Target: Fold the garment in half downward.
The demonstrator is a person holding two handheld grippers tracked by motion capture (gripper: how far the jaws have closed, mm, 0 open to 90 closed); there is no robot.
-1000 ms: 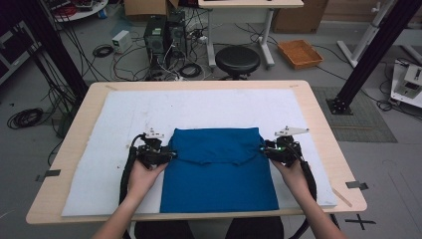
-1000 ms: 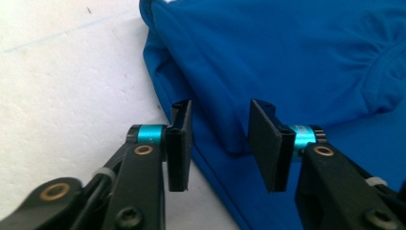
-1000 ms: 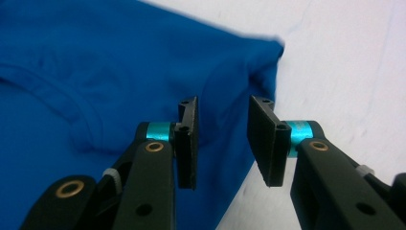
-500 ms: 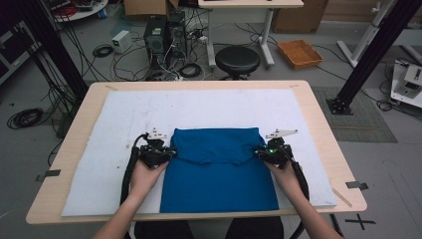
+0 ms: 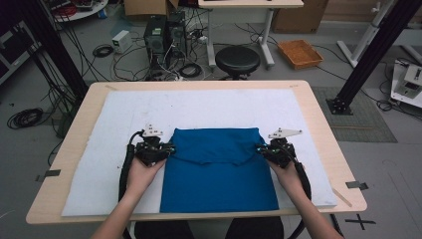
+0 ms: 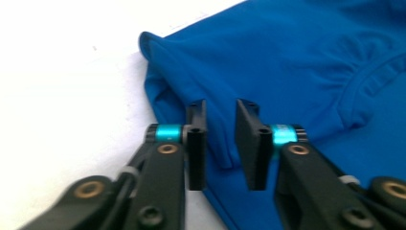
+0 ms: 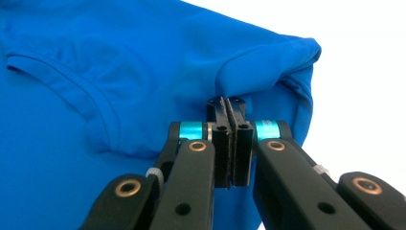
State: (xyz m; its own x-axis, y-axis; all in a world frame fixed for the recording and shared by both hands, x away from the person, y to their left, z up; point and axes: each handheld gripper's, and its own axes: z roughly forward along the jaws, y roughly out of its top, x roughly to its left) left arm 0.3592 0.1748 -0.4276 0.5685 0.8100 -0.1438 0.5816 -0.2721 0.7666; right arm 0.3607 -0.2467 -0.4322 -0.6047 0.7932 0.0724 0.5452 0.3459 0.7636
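I have a blue T-shirt (image 5: 219, 172) lying folded on the white foam mat (image 5: 99, 174) that covers the wooden table (image 5: 323, 129), a little toward the near side of centre, with its top part folded down so the neckline faces me. My left gripper (image 5: 169, 150) sits at the shirt's 9 o'clock edge, and my right gripper (image 5: 260, 148) at its 3 o'clock edge, the two well apart with the shirt between them. In the left gripper view, the left gripper (image 6: 220, 143) has its jaws standing apart, having just been opening; a fold of the shirt's edge (image 6: 215, 139) lies in the gap, and the pads do not press on it. In the right gripper view, the right gripper (image 7: 229, 143) has its jaws drawn together, having just closed, and they pinch the folded edge of the blue T-shirt (image 7: 158, 72), whose corner bunches up at 12 o'clock just above the fingertips. Behind the table, at 12 o'clock, a black stool (image 5: 237, 59) stands on the floor.
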